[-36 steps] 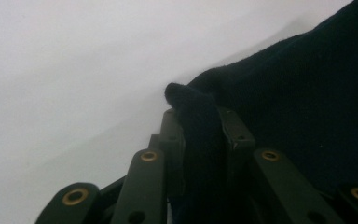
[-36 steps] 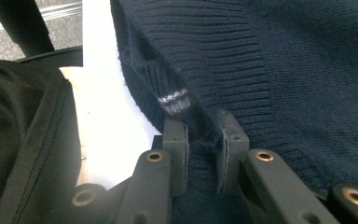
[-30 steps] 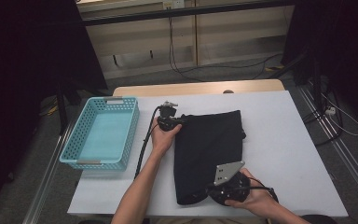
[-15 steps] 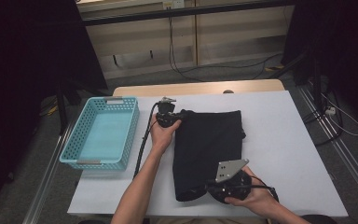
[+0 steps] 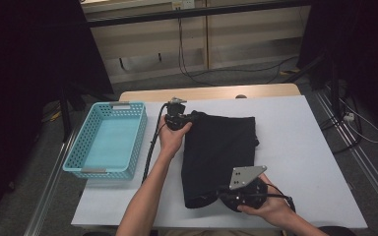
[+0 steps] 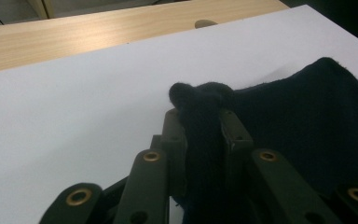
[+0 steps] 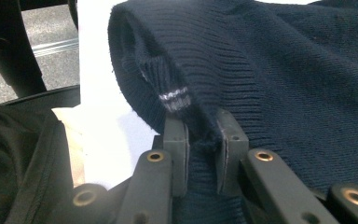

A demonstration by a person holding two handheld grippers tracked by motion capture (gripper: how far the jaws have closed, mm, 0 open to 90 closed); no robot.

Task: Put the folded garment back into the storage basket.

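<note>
A dark navy knit garment (image 5: pixel 219 152) lies folded on the white table (image 5: pixel 300 142). My left gripper (image 5: pixel 193 118) is at the garment's far left corner, shut on a pinch of the fabric (image 6: pixel 200 121). My right gripper (image 5: pixel 215 192) sits at the garment's near edge, held by the hand at the bottom right. Its jaws are shut on the ribbed hem (image 7: pixel 200 126), where a small white stripe (image 7: pixel 173 98) shows inside the fold.
A turquoise plastic basket (image 5: pixel 109 140) stands empty at the left of the table. A wooden strip (image 5: pixel 211 92) runs along the far edge. Cables trail on the floor beyond. The table's right side is bare white.
Both grippers hold their places on the garment. The right hand has shifted slightly at the near edge; the garment's shape is nearly the same.
</note>
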